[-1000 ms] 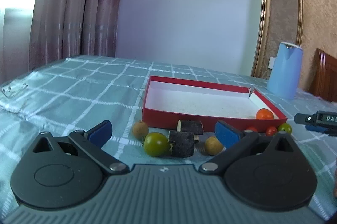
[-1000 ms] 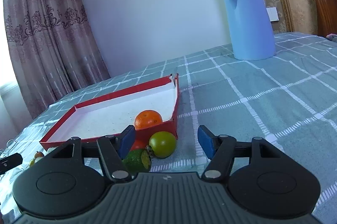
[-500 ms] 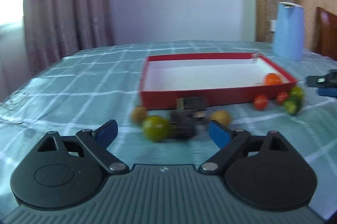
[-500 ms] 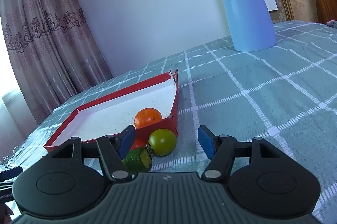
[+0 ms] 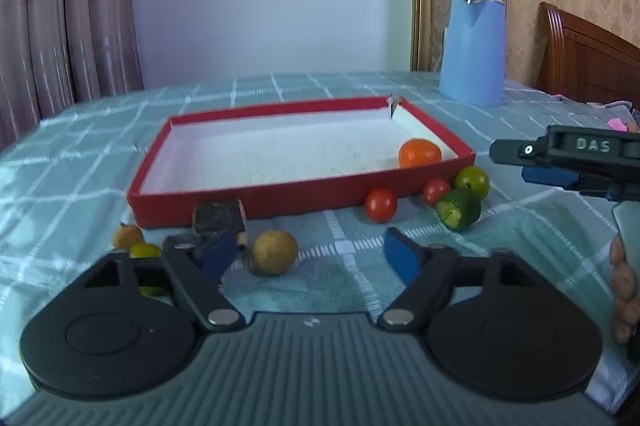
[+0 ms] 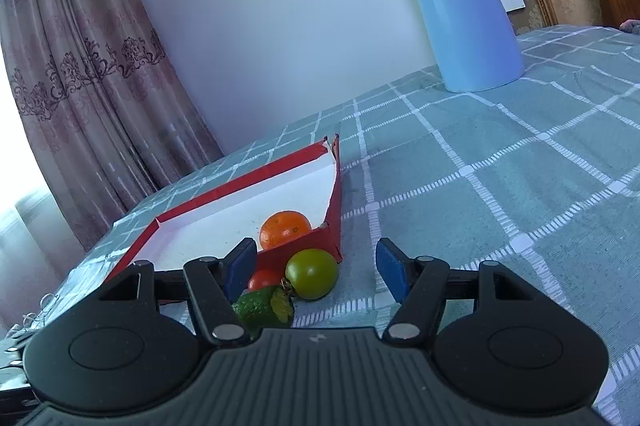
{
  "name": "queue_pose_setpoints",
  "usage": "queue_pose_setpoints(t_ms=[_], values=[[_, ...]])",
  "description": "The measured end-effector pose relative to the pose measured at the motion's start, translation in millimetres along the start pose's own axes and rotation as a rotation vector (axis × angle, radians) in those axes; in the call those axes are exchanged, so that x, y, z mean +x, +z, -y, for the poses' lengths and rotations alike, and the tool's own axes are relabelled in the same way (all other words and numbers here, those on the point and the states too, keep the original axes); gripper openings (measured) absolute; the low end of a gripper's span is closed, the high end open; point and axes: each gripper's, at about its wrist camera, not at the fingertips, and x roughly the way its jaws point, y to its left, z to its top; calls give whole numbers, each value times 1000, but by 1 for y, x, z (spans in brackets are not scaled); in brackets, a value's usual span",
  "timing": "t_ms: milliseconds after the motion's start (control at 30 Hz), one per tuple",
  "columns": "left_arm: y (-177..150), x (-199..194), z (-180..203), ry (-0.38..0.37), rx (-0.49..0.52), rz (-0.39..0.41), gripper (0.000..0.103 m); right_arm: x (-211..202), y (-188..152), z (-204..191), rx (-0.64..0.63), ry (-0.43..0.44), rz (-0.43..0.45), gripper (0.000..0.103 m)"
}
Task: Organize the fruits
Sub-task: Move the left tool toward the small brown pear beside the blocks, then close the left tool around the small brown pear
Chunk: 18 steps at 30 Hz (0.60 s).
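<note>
your left gripper point(image 5: 312, 258) stands wide, holding nothing, a brown longan point(image 5: 275, 252) just ahead. your right gripper point(image 6: 316, 268) likewise wide, green tomato point(image 6: 312, 273) between its fingers, untouched.

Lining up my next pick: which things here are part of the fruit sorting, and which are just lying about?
For the job:
- red tray
- orange, already inside it
- two red tomatoes
- green tomato
- cut green fruit
- brown round fruits
- dark chunks

Lying about:
- blue kettle
- curtain
- wooden chair
</note>
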Motion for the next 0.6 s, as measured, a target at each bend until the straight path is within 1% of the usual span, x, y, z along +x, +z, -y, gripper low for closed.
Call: queue_pose_setpoints(t_ms=[33, 67, 200, 267, 433, 467, 533, 600], values=[[1, 3, -1, -9, -9, -14, 60, 0, 0, 1, 4, 5, 3, 65], [1, 6, -2, -14, -16, -25, 57, -1, 0, 2, 9, 9, 4, 65], [3, 11, -2, 14, -14, -37, 56, 0, 1, 4, 20, 22, 3, 66], [4, 15, -4, 41, -25, -52, 50, -1, 1, 4, 22, 27, 6, 66], [4, 19, -7, 52, -38, -70, 49, -1, 1, 7, 37, 37, 3, 66], [4, 21, -9, 56, -47, -80, 45, -1, 1, 7, 36, 38, 4, 66], [5, 27, -13, 69, -76, -112, 40, -1, 1, 8, 36, 40, 6, 66], [5, 31, -17, 65, -99, -125, 40, -1, 0, 8, 39, 40, 5, 66]])
